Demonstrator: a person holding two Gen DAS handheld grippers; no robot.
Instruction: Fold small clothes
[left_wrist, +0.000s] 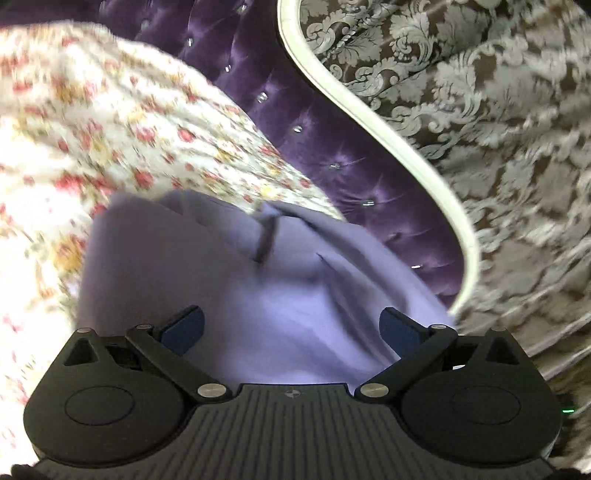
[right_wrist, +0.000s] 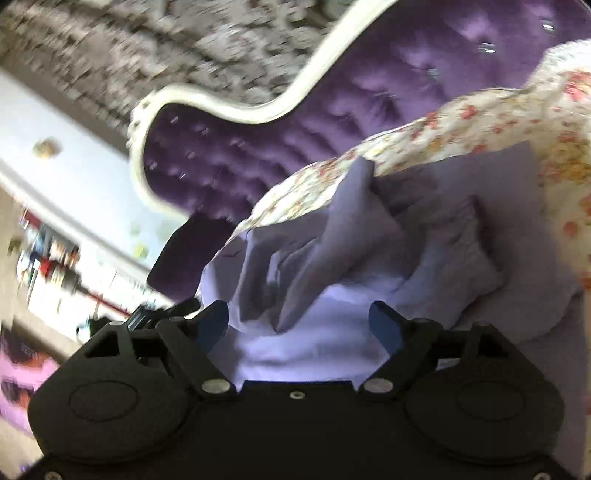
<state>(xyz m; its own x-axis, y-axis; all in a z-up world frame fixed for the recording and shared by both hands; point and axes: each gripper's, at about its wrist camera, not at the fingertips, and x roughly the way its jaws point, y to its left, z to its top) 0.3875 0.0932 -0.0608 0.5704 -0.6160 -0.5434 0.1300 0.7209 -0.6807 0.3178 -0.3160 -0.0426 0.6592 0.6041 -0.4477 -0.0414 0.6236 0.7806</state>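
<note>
A pale lilac garment (left_wrist: 258, 291) lies on a floral bedspread (left_wrist: 110, 147). In the left wrist view my left gripper (left_wrist: 291, 326) is open, its blue pads (left_wrist: 184, 326) wide apart just over the smooth cloth. In the right wrist view the same garment (right_wrist: 369, 258) is bunched into folds and ridges. My right gripper (right_wrist: 299, 325) is open, its blue pads (right_wrist: 384, 325) on either side of a bright patch of the cloth. Neither gripper holds anything. Both views are blurred by motion.
A purple tufted headboard (left_wrist: 332, 140) with a cream curved frame (left_wrist: 369, 122) stands behind the bed; it also shows in the right wrist view (right_wrist: 295, 122). Damask wallpaper (left_wrist: 480, 110) is beyond it. A white shelf with small items (right_wrist: 55, 258) is at the left.
</note>
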